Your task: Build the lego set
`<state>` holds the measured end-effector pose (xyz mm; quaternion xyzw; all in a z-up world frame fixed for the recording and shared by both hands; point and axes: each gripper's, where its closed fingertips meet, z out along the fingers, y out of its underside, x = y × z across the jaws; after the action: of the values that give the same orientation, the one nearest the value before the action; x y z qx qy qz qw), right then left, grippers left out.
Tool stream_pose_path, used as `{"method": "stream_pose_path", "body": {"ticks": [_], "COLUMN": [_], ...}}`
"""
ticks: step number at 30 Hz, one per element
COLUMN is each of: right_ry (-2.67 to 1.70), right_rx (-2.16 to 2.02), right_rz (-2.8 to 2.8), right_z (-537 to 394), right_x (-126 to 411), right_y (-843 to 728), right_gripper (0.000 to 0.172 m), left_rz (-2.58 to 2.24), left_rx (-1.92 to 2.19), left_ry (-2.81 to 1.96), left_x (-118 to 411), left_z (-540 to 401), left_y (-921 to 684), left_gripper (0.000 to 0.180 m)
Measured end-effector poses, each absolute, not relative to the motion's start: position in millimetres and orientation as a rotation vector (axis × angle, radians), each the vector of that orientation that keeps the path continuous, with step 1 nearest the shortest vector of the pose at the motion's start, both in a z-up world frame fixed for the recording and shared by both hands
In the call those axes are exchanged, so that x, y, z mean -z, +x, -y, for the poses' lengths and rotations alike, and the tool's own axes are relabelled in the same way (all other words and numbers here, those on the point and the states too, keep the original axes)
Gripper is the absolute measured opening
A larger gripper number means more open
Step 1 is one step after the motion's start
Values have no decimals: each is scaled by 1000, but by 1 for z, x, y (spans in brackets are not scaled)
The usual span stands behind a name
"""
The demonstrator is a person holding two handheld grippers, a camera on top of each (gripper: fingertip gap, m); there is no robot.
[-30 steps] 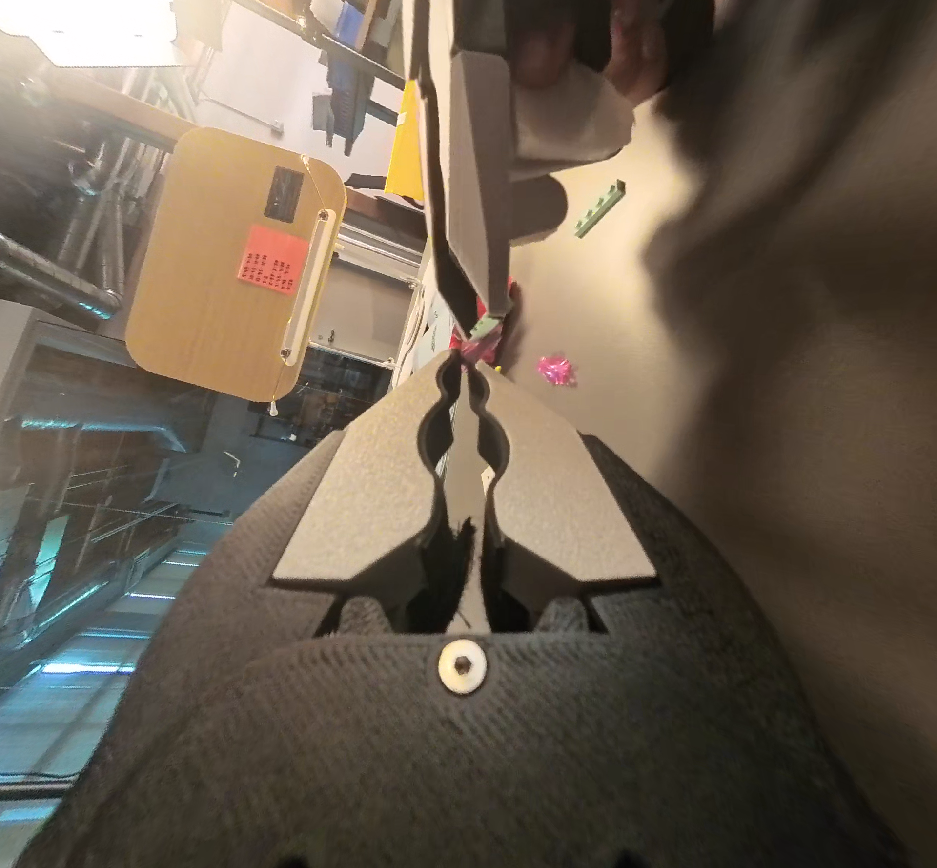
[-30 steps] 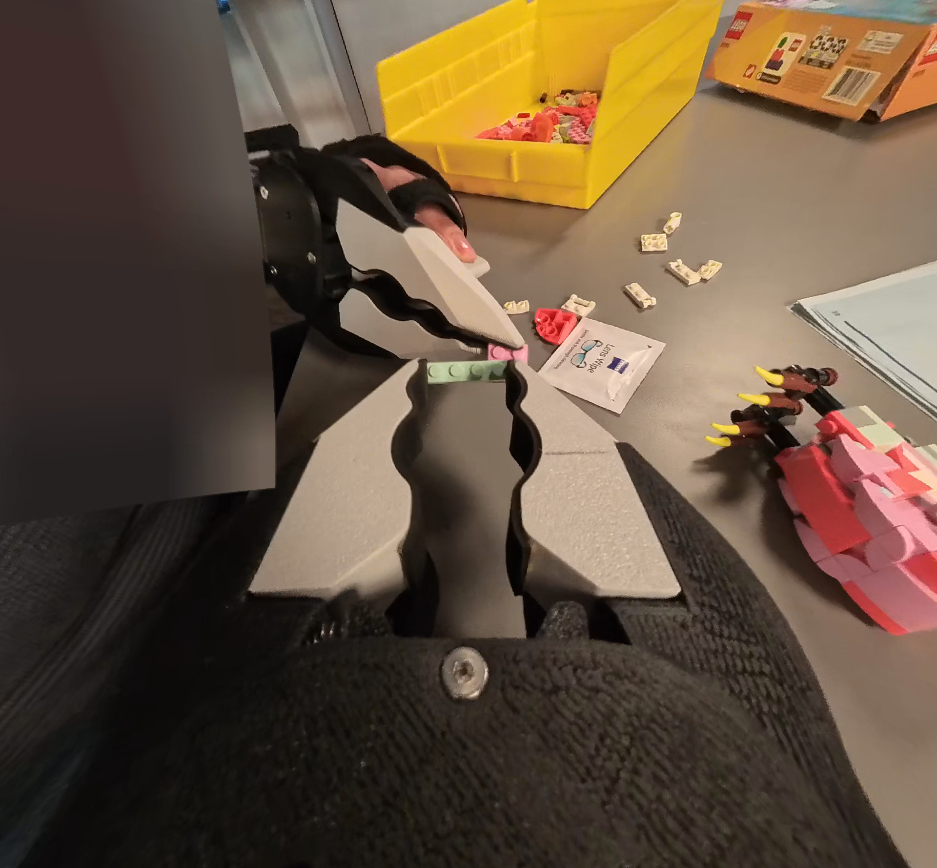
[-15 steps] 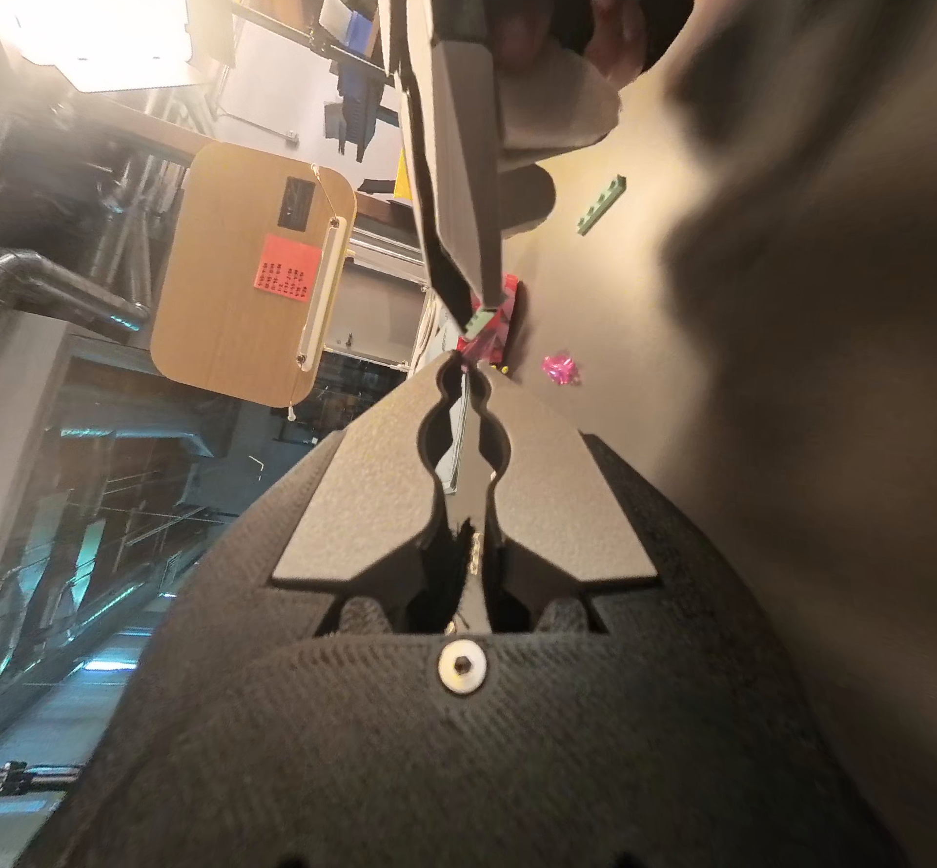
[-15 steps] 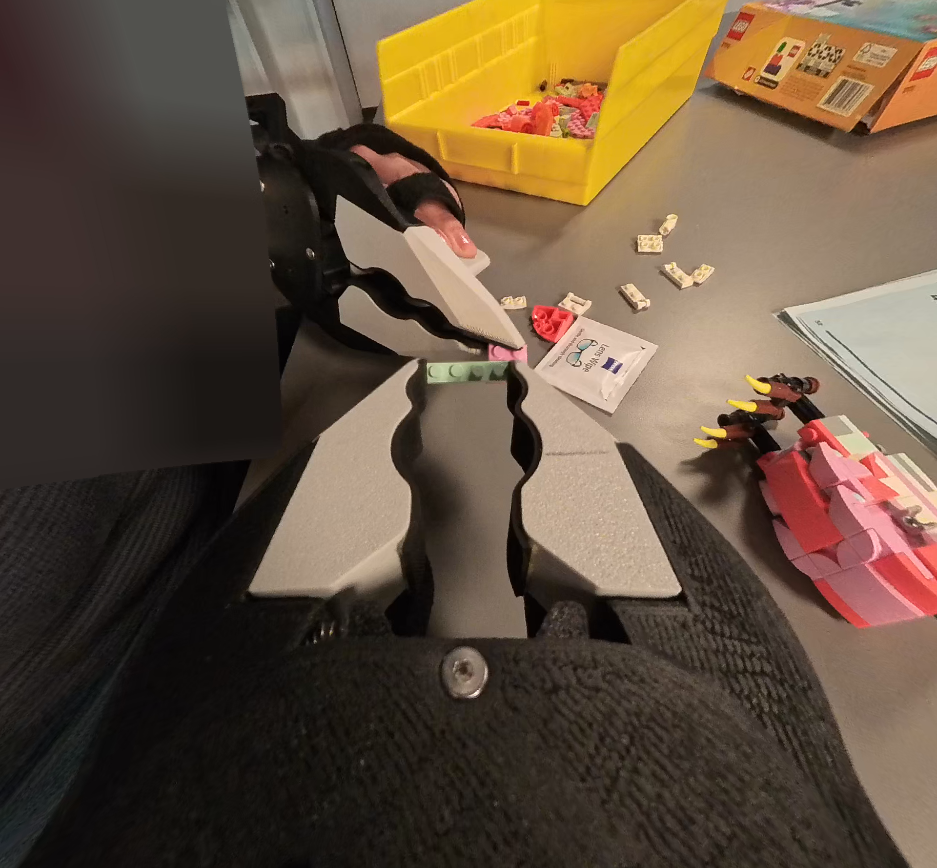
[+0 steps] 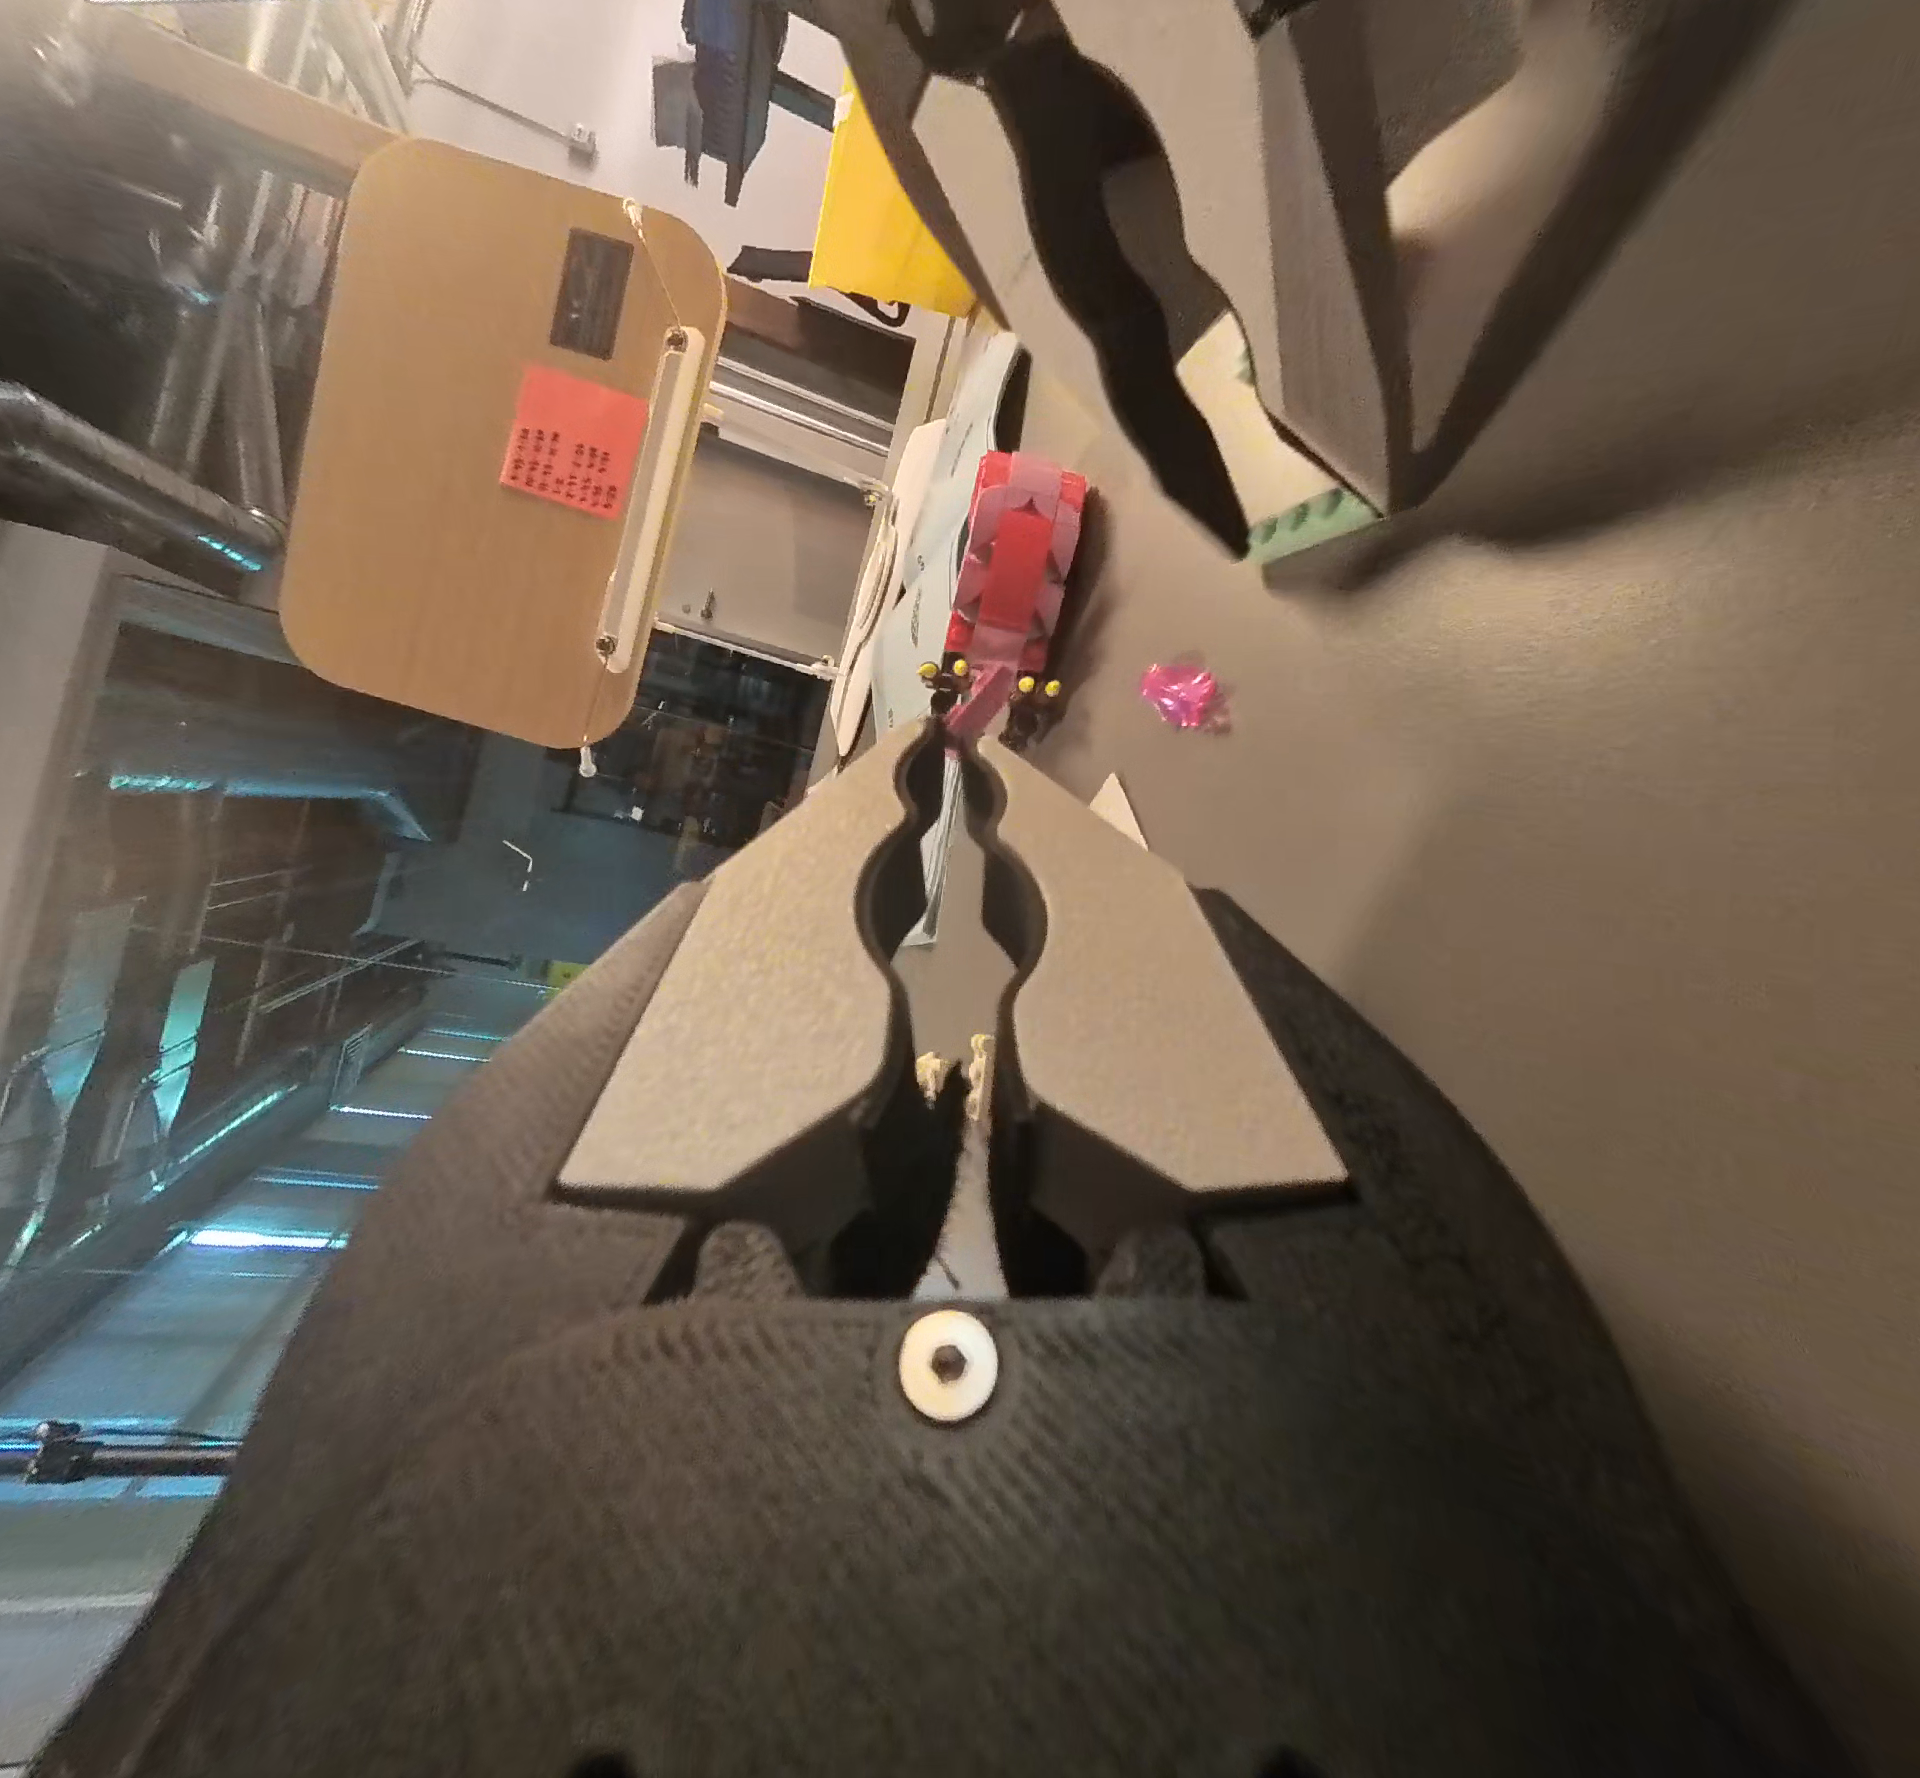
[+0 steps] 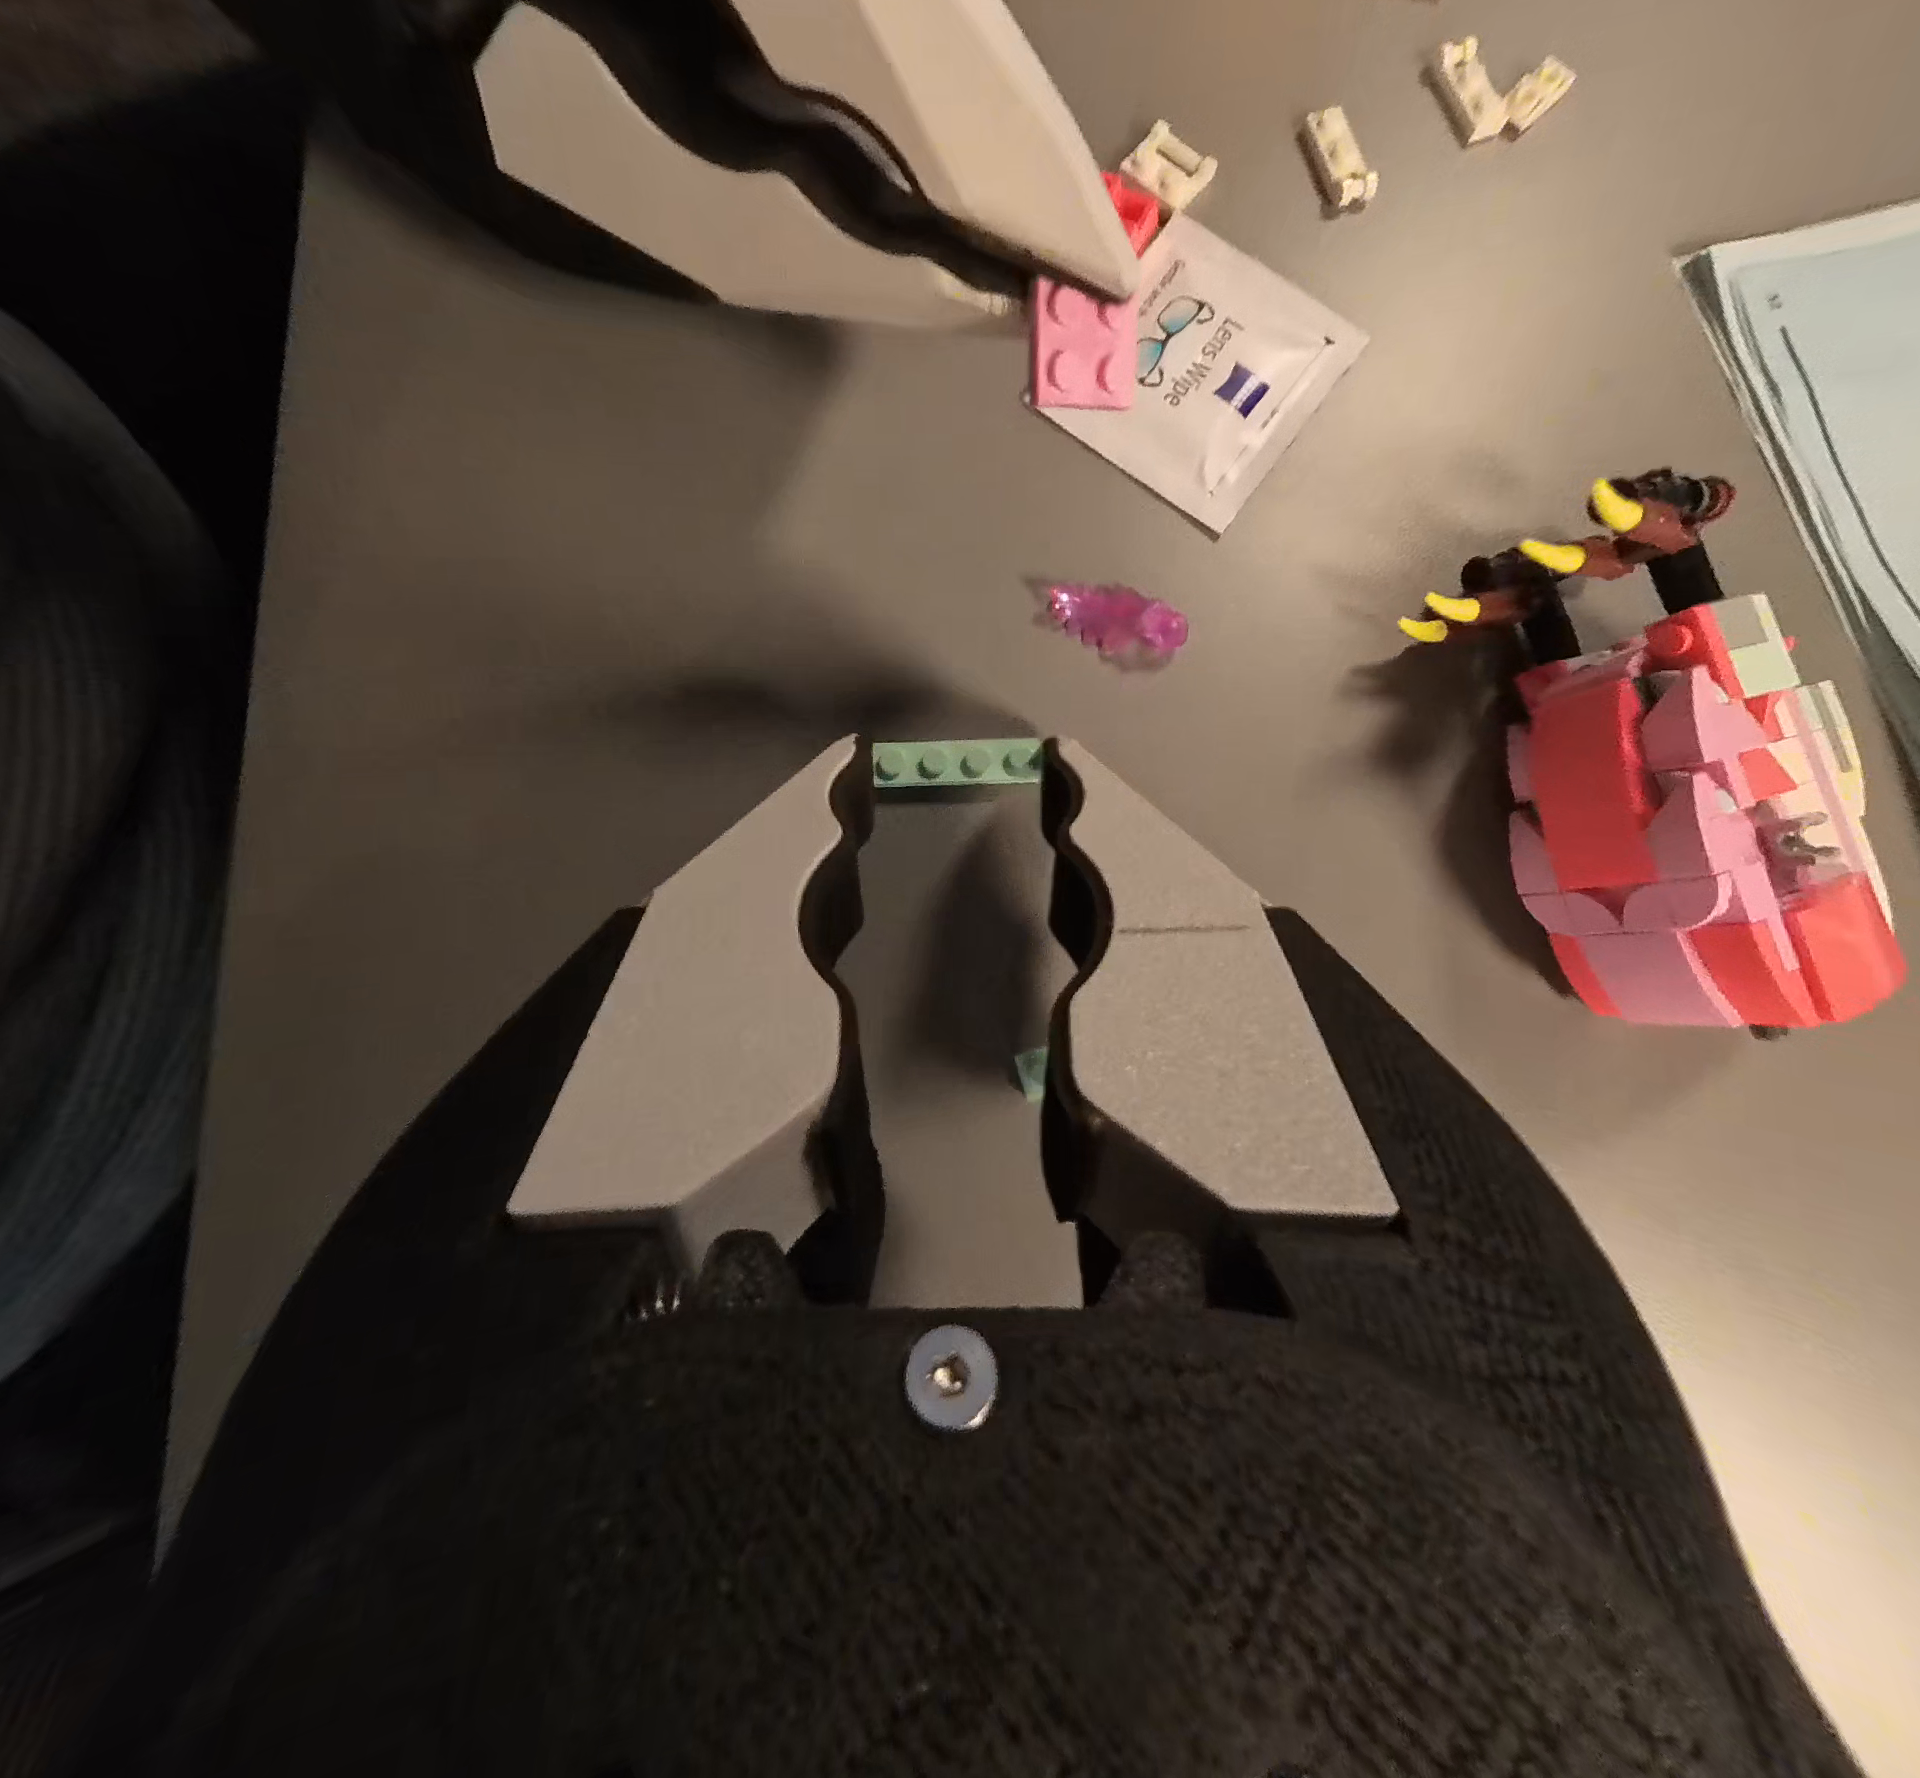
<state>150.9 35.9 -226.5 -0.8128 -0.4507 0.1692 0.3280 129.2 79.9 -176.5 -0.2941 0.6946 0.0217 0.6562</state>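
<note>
My right gripper (image 6: 956,757) is shut on a light green four-stud plate (image 6: 956,762), held crosswise by its ends at the fingertips, above the grey table (image 6: 520,533). The left wrist view shows the green plate (image 5: 1314,528) between that gripper's fingers at the upper right. My left gripper (image 5: 951,752) is shut on a thin pink plate (image 5: 971,726), seen edge-on at its tips. In the right wrist view the pink plate (image 6: 1081,346) hangs from the left gripper's tips (image 6: 1112,284), up and to the right of the green plate and apart from it.
A red and pink brick model with yellow claws (image 6: 1704,824) lies at the right. A white wipe sachet (image 6: 1216,367), a clear pink piece (image 6: 1112,622), a small red piece (image 6: 1138,211), several small white pieces (image 6: 1340,154) and a paper booklet (image 6: 1829,378) lie on the table. My hands' fingertips stand some 7 cm from each other. My left tips are roughly 6 cm from the white wipe sachet (image 6: 1216,367).
The pink and green plates were end to end at the fingertips; now they are apart. My right gripper has tilted down toward the table and drawn back, keeping the green plate.
</note>
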Motion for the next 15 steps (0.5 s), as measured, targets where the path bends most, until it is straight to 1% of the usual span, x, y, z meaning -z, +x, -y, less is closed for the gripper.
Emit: {"method": "stream_pose_path", "body": {"ticks": [2, 6, 8, 11, 15], "right_ry": [-2129, -1983, -1887, -1785, -1655], "right_rx": [-418, -336, -227, 22, 213], "right_rz": [1172, 1113, 1109, 1193, 1230], "right_z": [-38, -50, -57, -65, -70], "right_x": [226, 201, 190, 189, 181], "right_y": [151, 140, 133, 129, 126], "right_gripper": [43, 42, 39, 35, 14], "left_rz": [-1576, -1570, -1564, -1566, -1566], "left_rx": [-48, -38, -35, -20, -1], "left_ry": [-670, -685, -694, -700, -708], "left_x": [177, 176, 176, 176, 176], "left_z": [-80, -81, -81, -79, -76], "left_y": [129, 129, 130, 131, 132], "left_gripper": [1, 1, 1, 1, 1]}}
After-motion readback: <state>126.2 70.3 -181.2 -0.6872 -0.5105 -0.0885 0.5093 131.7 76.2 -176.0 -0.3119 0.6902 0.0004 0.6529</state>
